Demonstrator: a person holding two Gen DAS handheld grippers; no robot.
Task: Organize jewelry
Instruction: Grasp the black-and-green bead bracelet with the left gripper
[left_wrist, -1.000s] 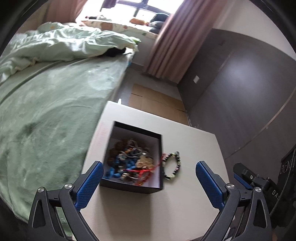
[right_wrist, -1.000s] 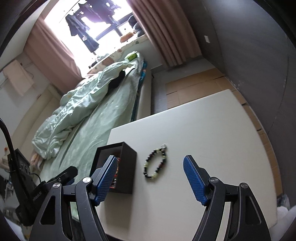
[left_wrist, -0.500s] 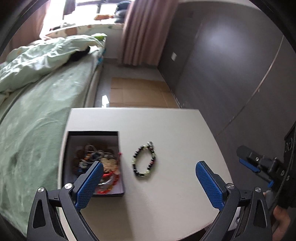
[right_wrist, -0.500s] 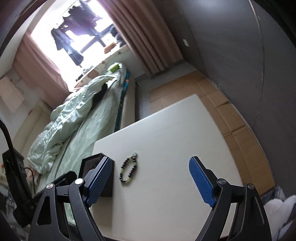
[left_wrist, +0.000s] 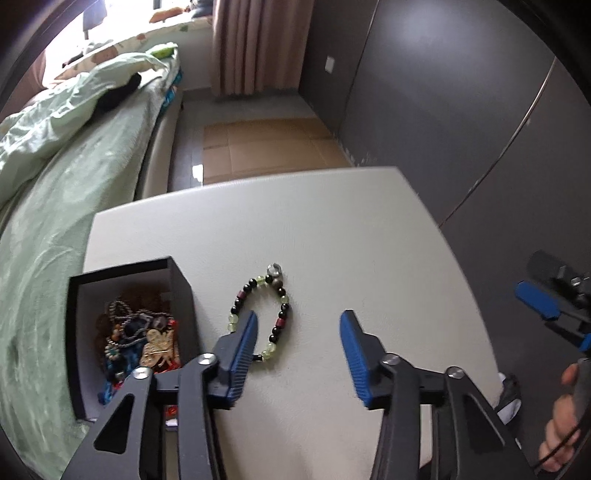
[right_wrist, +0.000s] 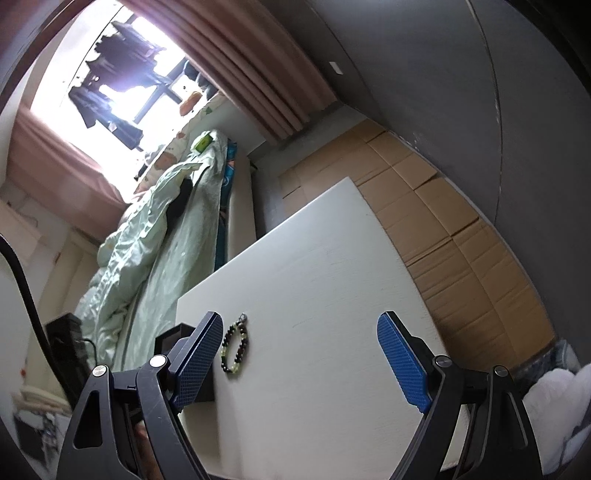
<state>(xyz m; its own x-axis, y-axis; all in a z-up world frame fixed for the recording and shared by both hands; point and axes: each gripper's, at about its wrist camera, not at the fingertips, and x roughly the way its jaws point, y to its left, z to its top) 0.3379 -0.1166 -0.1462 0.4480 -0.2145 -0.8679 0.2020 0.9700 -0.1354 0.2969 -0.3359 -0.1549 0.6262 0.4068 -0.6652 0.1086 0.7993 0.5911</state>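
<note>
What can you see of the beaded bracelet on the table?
The beaded bracelet is a closed loop of round black, pale green and dark red beads, glossy like glass or stone, with a small silvery ring at its far end. It lies flat on the white table, just right of the open black jewelry box, apart from it. The left hand-held gripper hovers above with jaws closing; one finger overlaps the loop in view, contact unclear.

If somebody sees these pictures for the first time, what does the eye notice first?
First, the beaded bracelet lying alone on the white table, just right of the black box full of tangled jewelry. Then the left gripper, its blue jaws closing above the bracelet without touching it.
</note>
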